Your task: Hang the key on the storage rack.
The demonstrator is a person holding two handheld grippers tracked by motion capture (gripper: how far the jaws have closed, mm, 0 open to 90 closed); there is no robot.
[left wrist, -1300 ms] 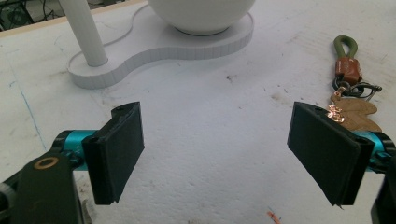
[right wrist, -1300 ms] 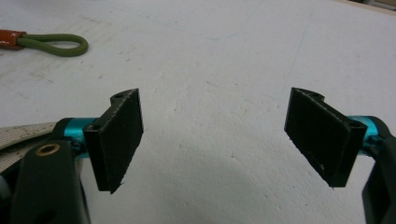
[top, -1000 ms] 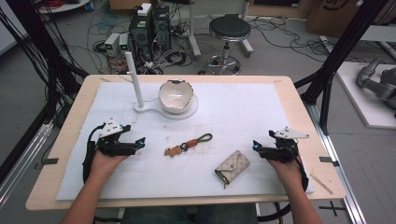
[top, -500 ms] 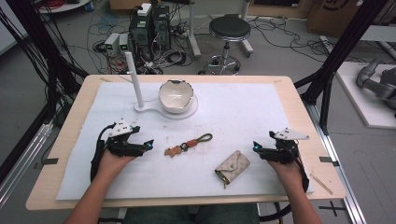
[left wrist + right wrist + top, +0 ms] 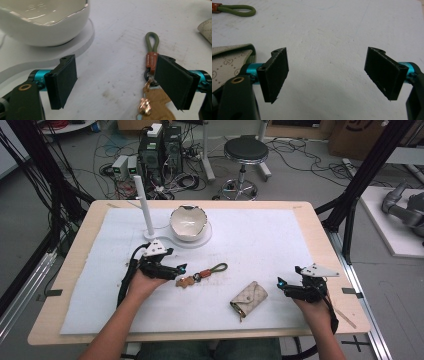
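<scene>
Nearest the table edge, right gripper (image 5: 285,287) resting on the white mat (image 5: 260,240), jaws spread wide and empty, just right of the monogrammed key pouch (image 5: 249,297).

Further in, left gripper (image 5: 179,271) low over the mat, jaws wide apart, holding nothing, tips right at the tan end of the keychain (image 5: 201,275). In the left gripper view, keychain (image 5: 151,82) off-centre, tucked against one jaw's pad rather than between both, its olive cord loop (image 5: 151,41) pointing away.

Likely trouble: closing here could clip only the metal ring or nudge the charm sideways, leaving a weak pinch or nothing at all. Needs centring first.

Beyond, white scalloped bowl (image 5: 188,222) on its round base (image 5: 206,236) beside the upright white post (image 5: 143,205), close enough to bump on a careless lift.
</scene>
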